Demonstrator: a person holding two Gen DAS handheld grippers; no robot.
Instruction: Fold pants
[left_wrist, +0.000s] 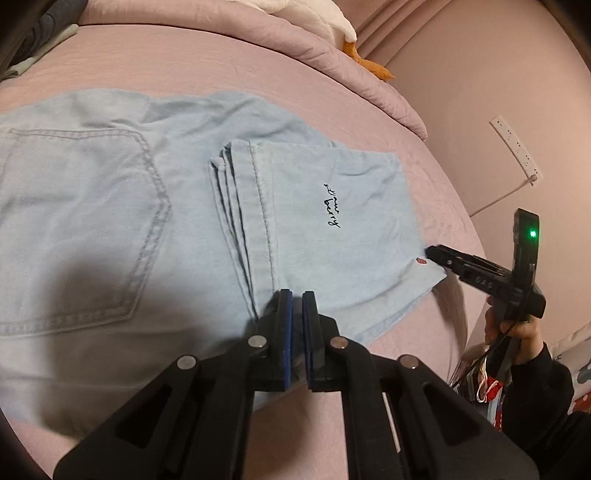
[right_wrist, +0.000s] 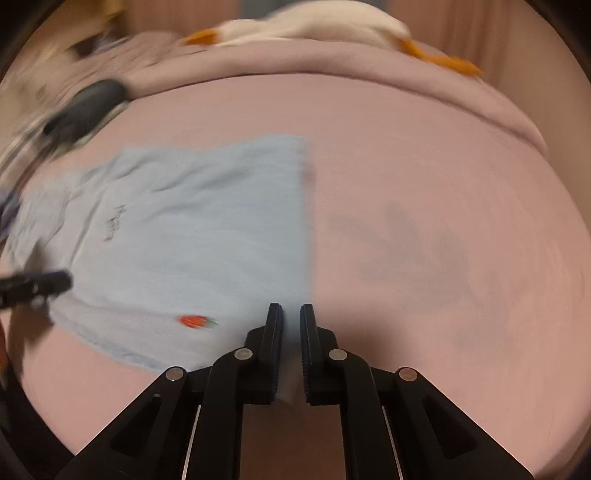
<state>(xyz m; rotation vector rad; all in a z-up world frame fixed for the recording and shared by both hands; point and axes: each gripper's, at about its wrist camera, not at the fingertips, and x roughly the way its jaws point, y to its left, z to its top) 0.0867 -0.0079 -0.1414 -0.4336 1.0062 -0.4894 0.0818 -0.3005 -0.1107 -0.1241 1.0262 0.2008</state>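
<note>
Pants lie folded on pink bed — both grippers pinch fabric edges.

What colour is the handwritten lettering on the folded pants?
Dark navy, nearly black, lettering on light blue pants. The left wrist view shows it best.

left wrist: close, along jaws | right wrist: same | shared: pants
</note>
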